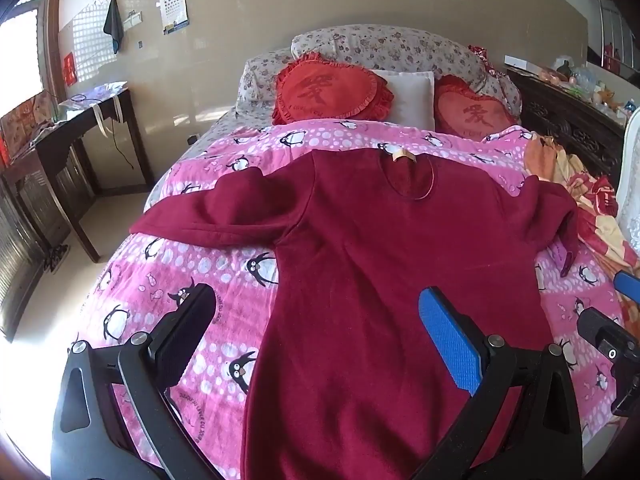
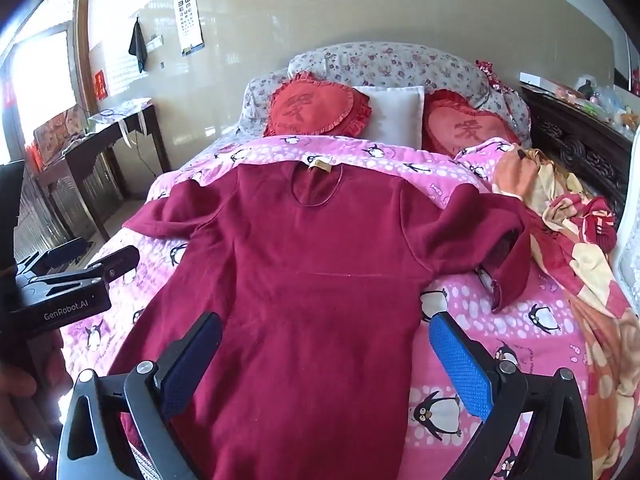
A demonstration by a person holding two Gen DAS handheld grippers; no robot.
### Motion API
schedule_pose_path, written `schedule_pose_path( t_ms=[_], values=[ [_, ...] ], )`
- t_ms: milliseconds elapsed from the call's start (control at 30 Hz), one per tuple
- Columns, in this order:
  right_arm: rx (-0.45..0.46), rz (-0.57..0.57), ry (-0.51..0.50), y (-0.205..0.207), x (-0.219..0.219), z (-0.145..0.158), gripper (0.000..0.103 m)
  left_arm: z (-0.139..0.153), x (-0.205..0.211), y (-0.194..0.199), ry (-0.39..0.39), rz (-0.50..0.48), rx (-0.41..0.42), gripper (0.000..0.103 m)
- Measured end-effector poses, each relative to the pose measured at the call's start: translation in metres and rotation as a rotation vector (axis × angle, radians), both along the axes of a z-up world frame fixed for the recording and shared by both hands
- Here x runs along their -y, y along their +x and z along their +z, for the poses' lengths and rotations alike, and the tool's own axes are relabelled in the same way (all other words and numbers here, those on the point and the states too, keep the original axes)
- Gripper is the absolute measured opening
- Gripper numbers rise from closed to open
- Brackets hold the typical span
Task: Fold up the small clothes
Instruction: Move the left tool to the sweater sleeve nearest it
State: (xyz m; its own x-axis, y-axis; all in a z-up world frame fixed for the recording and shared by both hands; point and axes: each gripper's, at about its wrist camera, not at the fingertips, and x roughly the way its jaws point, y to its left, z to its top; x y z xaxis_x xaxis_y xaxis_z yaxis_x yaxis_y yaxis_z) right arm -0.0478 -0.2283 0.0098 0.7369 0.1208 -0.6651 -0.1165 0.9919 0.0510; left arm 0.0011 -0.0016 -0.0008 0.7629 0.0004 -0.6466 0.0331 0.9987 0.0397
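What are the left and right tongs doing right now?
Left tongs: open, holding nothing, above the red top.
Right tongs: open, holding nothing, above the same top.

One maroon garment [image 1: 384, 248], two heart cushions [image 1: 326, 92]

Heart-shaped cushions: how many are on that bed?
2. One red heart cushion leans left of the white pillow; the other lies right of it, its lower edge tucked behind the pink penguin blanket. More could be hidden.
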Motion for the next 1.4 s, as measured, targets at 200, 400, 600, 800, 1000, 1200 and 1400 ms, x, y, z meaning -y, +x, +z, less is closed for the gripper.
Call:
schedule_pose_path(
  t_ms=[200,400,600,800,1000,1200,1400],
  values=[
    [-0.038,0.010,-0.012,0.010,-0.003,-0.005,0.103,-0.004,0.010,0.006,-0.008,-0.007,-0.009,0.102],
    [-0.049,-0.016,-0.052,0.018,-0.004,0.000,0.103,-0.004,0.018,0.016,-0.019,-0.018,-0.021,0.102],
    [-0.056,-0.015,-0.083,0.027,-0.004,0.010,0.103,0.001,0.022,0.026,-0.024,-0.013,-0.019,0.102],
    [-0.058,0.016,-0.100,0.036,-0.006,0.017,0.103,0.004,0.019,0.032,-0.026,0.013,-0.026,0.102],
    [-0.058,0.055,-0.082,0.042,-0.006,0.018,0.103,0.010,0.017,0.029,0.000,0.064,0.001,0.102],
    [-0.044,0.087,-0.104,0.046,-0.010,0.011,0.103,0.009,0.015,0.030,-0.019,0.091,-0.017,0.102],
    [-0.031,0.069,-0.062,0.053,-0.004,-0.001,0.103,0.000,0.021,0.039,-0.003,0.069,-0.057,0.102]
  ],
)
